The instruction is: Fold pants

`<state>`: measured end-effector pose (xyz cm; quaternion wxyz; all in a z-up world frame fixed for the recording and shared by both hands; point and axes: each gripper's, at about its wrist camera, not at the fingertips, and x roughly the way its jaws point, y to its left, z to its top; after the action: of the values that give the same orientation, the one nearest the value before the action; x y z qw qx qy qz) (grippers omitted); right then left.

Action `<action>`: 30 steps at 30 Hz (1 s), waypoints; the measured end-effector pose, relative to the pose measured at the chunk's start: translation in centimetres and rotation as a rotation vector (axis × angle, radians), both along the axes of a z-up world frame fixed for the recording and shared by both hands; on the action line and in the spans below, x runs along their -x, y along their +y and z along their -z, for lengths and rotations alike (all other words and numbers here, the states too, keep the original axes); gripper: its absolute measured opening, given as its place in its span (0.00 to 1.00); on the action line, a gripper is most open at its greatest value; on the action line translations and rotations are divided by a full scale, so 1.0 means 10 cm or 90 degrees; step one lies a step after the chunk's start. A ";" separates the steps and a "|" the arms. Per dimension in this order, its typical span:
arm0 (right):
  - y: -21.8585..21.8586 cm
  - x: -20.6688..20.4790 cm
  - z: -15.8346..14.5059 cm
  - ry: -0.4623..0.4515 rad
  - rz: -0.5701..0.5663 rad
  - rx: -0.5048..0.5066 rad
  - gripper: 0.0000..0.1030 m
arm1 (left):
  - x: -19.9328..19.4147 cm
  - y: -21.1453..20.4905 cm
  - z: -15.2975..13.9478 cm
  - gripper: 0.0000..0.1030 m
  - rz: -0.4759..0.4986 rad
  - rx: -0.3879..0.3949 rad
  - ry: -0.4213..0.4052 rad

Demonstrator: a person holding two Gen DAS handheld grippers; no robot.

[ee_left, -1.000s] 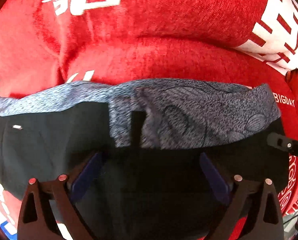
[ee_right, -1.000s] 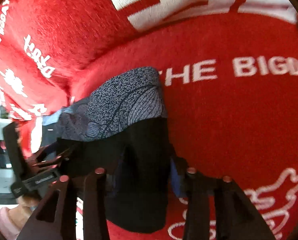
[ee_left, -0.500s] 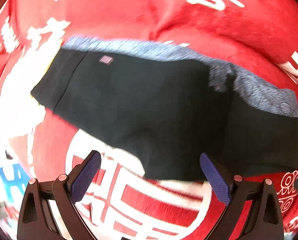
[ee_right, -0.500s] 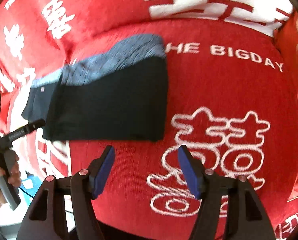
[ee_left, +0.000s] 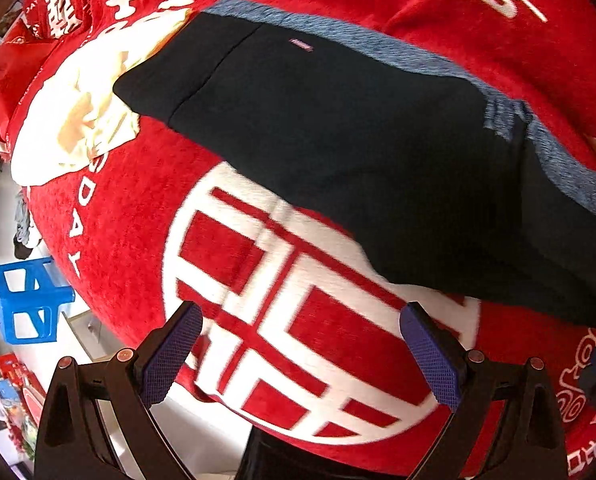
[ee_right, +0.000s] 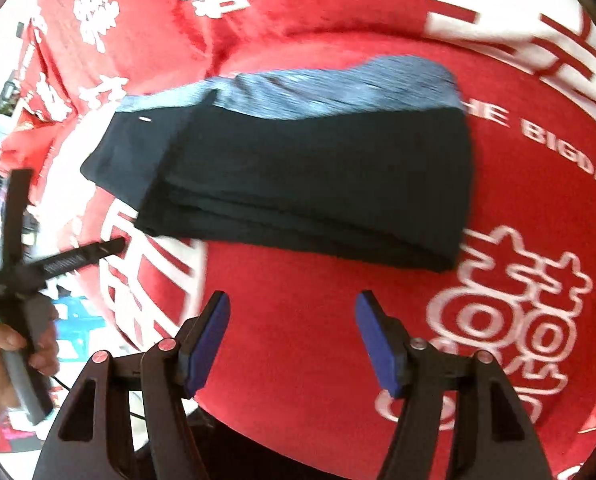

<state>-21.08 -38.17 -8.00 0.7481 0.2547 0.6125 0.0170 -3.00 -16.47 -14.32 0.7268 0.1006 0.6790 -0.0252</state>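
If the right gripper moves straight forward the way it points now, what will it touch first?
Probably the red blanket just ahead of the open right gripper, then the near folded edge of the black pants. Depth is unclear, so it might reach the pants first.

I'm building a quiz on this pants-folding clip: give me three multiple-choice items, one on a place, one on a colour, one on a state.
1. Where do the folded pants lie?
A. on the red blanket
B. on the blue stool
C. between the right tongs' pads

2. What colour is the pants' waistband?
A. white
B. heathered blue-grey
C. yellow

3. How do the left tongs and the right tongs stand?
A. both shut on the pants
B. one open, one shut
C. both open, holding nothing

Answers: 1 A, the pants rest flat on the red cloth with white lettering; 2 B, a mottled blue-grey band runs along their far edge; 3 C, both pairs of pads stand wide apart with only blanket between them.
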 end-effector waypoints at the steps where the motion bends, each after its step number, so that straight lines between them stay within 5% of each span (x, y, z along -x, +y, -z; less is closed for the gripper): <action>1: 0.11 -0.08 0.00 -0.001 -0.001 0.001 0.67 | -0.04 0.06 0.01 0.97 0.000 0.000 0.000; 10: 0.83 -0.98 -0.03 -0.046 -0.025 0.101 0.67 | -0.71 0.53 0.04 0.97 0.008 0.021 -0.031; 14: 0.93 -1.30 0.31 0.018 -0.023 0.149 0.67 | -0.90 0.68 0.12 0.97 0.000 0.041 -0.023; 23: 1.30 -1.08 0.22 0.030 -0.101 0.226 0.71 | -0.99 0.93 0.28 0.97 -0.022 0.079 -0.003; 30: 1.35 -1.18 0.02 0.028 -0.078 0.200 0.72 | -1.05 1.09 0.27 0.97 -0.032 0.096 -0.003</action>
<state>-9.24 -24.64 -8.24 0.7629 0.0969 0.6381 -0.0386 7.51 -5.52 -17.06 0.7342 0.0287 0.6758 -0.0581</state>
